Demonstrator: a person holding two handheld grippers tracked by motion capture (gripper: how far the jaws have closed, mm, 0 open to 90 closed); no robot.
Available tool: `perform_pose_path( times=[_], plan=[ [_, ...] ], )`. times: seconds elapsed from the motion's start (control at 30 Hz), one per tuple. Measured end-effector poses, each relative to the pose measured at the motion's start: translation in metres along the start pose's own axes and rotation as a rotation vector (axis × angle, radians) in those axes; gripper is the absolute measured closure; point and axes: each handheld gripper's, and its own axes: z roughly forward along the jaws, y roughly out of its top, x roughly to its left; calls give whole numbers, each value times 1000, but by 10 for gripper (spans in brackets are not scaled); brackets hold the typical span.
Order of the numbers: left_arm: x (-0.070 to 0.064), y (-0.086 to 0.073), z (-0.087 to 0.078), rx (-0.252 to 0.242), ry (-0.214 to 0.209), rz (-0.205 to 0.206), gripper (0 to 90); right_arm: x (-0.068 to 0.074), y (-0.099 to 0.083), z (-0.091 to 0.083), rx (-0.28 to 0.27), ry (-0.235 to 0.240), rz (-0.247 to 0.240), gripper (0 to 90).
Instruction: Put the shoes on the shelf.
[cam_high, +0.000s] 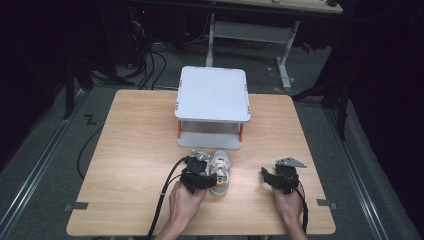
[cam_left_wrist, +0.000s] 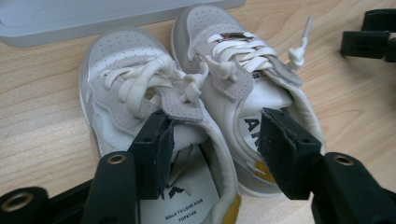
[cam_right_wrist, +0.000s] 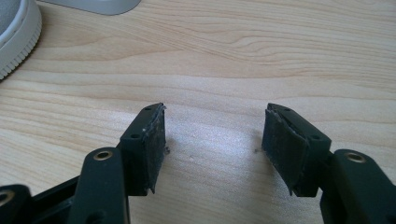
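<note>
Black rubber-faced jaws of left claw (cam_left_wrist: 212, 151) spread wide, one dipped into the collar of the nearer shoe, the other into the collar of its partner, so both inner walls lie between them. Pair of small shoes (cam_left_wrist: 187, 107) side by side, touching, toes toward the shelf, on the counter's near middle. Likely step: gathering the pair in one pinch. Next move calls for closing on the two inner collars together, squarely, deep enough that soft padding does not slip out on the lift.

Perforated white leather toes, pale suede overlays, thick cotton laces knotted loosely, padded collars, printed insoles, mustard heel tabs, ribbed rubber soles. Rounded, squashy, light.

Right claw (cam_right_wrist: 212, 140) likewise spread, gripping nothing, low over bare wood to the pair's right. Counter (cam_high: 125, 150) of pale grained laminate, smooth. Two-tier shelf (cam_high: 213, 95) beyond: flat grey-white plastic trays, rounded corners, orange posts.
</note>
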Motion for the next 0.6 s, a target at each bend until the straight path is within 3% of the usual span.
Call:
perform_pose_path(
  times=[0.2, 0.47, 0.6],
  plan=[
    [-4, -2, 2, -8, 33, 12, 512, 0, 0, 0, 0, -2, -5, 398],
    [-3, -3, 4, -1, 14, 4, 554, 0, 0, 0, 0, -7, -10, 397],
    [-7, -3, 6, -7, 36, 13, 581, 0, 0, 0, 0, -7, -10, 397]
  ],
)
